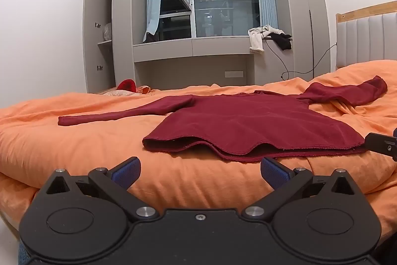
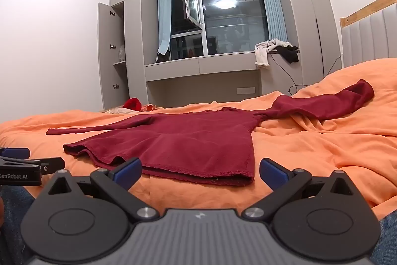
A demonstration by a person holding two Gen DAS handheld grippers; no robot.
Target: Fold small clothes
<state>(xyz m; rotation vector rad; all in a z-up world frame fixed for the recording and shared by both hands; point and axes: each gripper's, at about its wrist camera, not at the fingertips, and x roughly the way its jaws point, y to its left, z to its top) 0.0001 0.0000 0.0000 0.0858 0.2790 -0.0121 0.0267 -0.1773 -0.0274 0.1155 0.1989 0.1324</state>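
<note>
A dark red long-sleeved top (image 1: 243, 123) lies flat on the orange bedding (image 1: 74, 145), hem toward me, one sleeve stretched left and the other reaching right. It also shows in the right wrist view (image 2: 188, 143). My left gripper (image 1: 200, 170) is open and empty, just short of the hem's middle. My right gripper (image 2: 200, 171) is open and empty, just short of the hem's right corner. Each gripper shows at the edge of the other's view: the right one (image 1: 382, 144) and the left one (image 2: 27, 163).
Orange bedding (image 2: 322, 153) covers the bed, with a padded headboard (image 1: 367, 39) at right. A small red item (image 1: 127, 85) lies at the far bed edge. Beyond stand a window ledge with white and black clothes (image 1: 268, 37), a cable, and an open cabinet (image 1: 99, 36).
</note>
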